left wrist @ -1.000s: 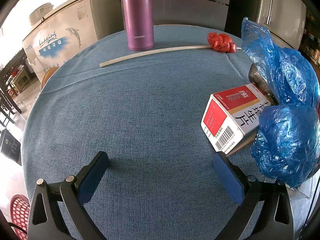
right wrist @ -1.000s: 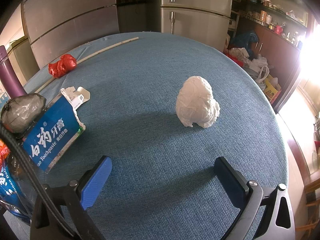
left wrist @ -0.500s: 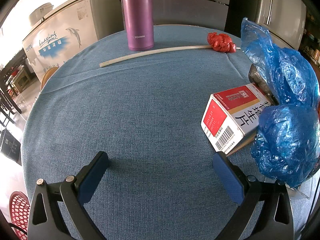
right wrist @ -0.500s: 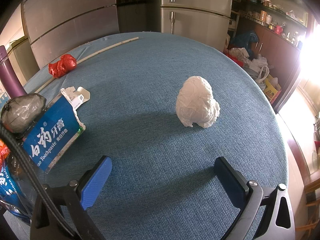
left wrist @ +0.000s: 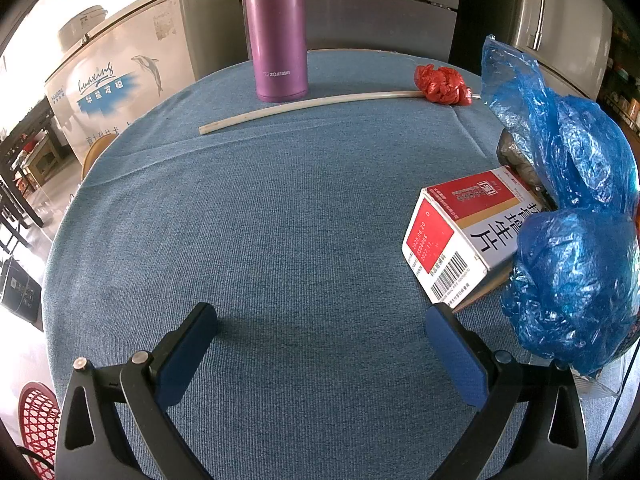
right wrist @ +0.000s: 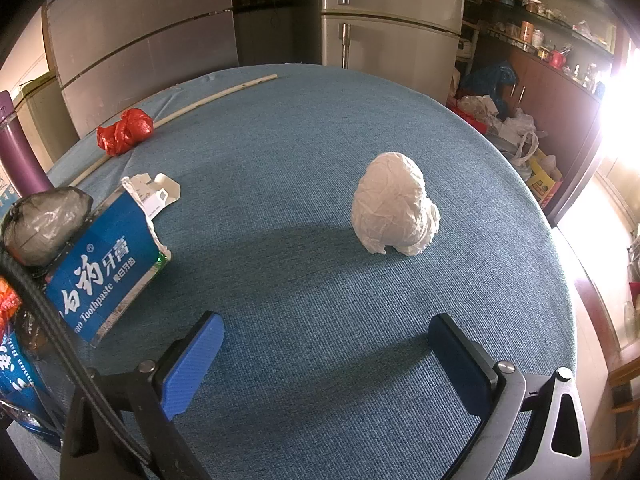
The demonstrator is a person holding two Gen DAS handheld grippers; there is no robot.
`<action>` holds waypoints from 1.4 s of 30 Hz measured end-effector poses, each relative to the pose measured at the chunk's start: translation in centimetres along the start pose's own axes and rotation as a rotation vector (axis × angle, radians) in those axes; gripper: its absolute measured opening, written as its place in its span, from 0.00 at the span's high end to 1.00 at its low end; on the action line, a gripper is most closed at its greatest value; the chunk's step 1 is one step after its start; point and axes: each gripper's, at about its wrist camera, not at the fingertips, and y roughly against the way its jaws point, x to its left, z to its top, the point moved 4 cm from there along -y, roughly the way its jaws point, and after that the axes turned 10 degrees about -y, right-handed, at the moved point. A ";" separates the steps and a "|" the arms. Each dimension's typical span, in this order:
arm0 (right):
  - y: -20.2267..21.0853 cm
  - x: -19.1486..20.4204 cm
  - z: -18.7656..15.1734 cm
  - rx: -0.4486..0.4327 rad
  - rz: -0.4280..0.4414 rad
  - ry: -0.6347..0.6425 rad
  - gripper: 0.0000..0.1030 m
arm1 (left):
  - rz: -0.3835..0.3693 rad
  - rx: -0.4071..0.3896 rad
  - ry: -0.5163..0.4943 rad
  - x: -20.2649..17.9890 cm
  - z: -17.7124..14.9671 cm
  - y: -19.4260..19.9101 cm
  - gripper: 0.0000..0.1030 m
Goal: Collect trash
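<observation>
Two boxes (left wrist: 464, 232) (right wrist: 104, 268), one paper wad (right wrist: 394, 210)

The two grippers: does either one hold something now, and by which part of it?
Nothing is held. The left gripper and the right gripper are both open over bare tablecloth; the paper ball lies apart, ahead of the right one.

We look low and forward along each gripper over the blue counter (left wrist: 280, 220). Our left wrist view faces the purple flask (left wrist: 276, 32) at the far edge; our right wrist view faces the refrigerators. Both views share the red crumpled bag (left wrist: 440, 84) and the long white tube (right wrist: 192, 106).
</observation>
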 end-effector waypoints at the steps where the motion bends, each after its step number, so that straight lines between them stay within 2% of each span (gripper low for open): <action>1: 0.0 0.0 0.0 0.000 0.000 0.000 0.00 | 0.000 0.000 0.000 0.0 0.0 0.0 0.00; 12: 0.2 0.1 -0.4 0.008 -0.008 -0.014 0.00 | 0.003 0.007 0.007 0.2 -0.1 0.0 0.00; 16: 1.0 -0.1 -1.1 0.061 0.011 0.028 0.00 | 0.002 0.062 0.013 0.4 -0.7 1.0 0.00; 19: 2.5 -1.0 -2.5 0.079 0.021 0.011 0.00 | 0.047 0.011 -0.002 0.7 -0.9 3.7 0.00; 24: 7.4 -1.4 -3.3 -0.048 0.065 0.052 0.00 | 0.100 -0.072 -0.028 1.1 -0.9 8.7 0.00; 29: 14.2 -1.0 -2.9 -0.194 0.160 0.109 0.00 | 0.133 -0.130 -0.057 1.1 -1.4 13.6 0.00; 33: 18.2 -0.5 -3.6 -0.236 0.221 0.144 0.00 | 0.141 -0.151 -0.084 0.6 -1.6 16.4 0.00; 36: 21.1 -0.1 -4.5 -0.248 0.244 0.173 0.00 | 0.119 -0.159 -0.084 0.5 -1.8 18.1 0.00; 42: 24.8 -0.1 -5.2 -0.279 0.253 0.186 0.00 | 0.100 -0.169 -0.056 0.3 -2.8 20.6 0.00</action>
